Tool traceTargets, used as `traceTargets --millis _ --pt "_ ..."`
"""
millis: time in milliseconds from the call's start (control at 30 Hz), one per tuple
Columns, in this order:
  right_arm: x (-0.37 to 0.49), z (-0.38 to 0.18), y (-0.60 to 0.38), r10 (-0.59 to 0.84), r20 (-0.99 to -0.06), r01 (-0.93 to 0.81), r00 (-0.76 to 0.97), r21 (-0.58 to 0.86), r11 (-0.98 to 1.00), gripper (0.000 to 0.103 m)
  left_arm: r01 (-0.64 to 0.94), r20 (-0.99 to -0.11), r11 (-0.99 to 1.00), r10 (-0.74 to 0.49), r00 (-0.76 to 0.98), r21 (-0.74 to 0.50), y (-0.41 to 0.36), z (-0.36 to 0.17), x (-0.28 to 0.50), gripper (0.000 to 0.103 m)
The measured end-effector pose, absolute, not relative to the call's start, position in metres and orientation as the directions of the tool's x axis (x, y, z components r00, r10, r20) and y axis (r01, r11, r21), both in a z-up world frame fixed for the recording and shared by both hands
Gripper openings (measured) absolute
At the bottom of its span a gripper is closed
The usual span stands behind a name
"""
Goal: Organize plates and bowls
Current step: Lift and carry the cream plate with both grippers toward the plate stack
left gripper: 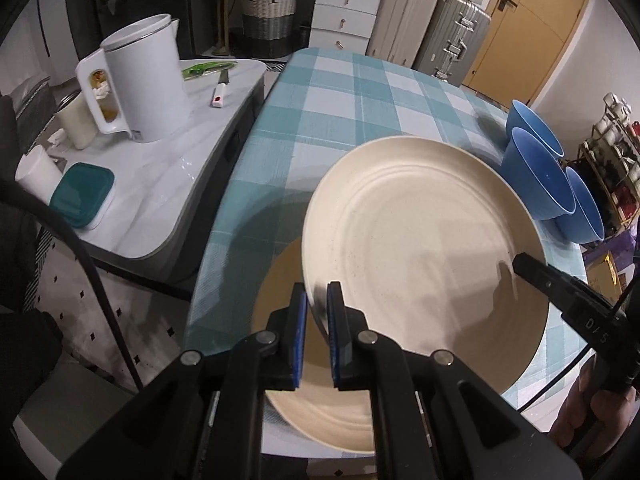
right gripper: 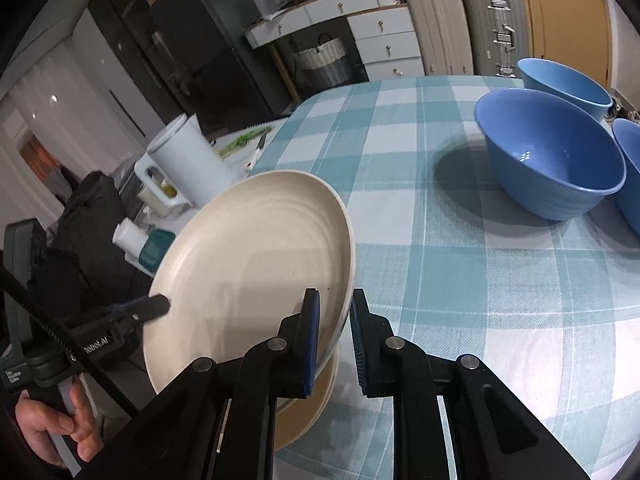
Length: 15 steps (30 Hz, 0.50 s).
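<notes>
A cream plate is held tilted above a second cream plate that lies flat near the table's front edge. My left gripper is shut on the upper plate's near rim. My right gripper straddles the opposite rim of the same plate, its jaws a little apart around the rim; its finger shows in the left wrist view. The lower plate peeks out underneath. Three blue bowls stand on the table's right side, also in the left wrist view.
The table has a teal checked cloth. To its left is a white counter with a white kettle, a teal-lidded box and a knife. Suitcases and drawers stand behind. A rack of cups is at the right.
</notes>
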State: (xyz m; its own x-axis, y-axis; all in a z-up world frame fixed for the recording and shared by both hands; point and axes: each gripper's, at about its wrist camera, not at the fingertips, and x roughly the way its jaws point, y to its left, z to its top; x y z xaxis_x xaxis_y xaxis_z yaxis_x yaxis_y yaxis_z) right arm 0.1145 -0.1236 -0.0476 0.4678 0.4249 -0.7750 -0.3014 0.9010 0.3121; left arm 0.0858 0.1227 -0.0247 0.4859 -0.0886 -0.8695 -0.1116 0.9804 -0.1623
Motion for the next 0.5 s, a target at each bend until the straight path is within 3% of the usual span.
traceTargets --millis 500 --pt "0.097 -0.070 -0.093 0.394 -0.827 -0.376 0.402 0.244 0.894 0.017 -0.167 -0.874 0.974 -0.051 0.484 -0.150 0.144 -0.043 0.057 0.006"
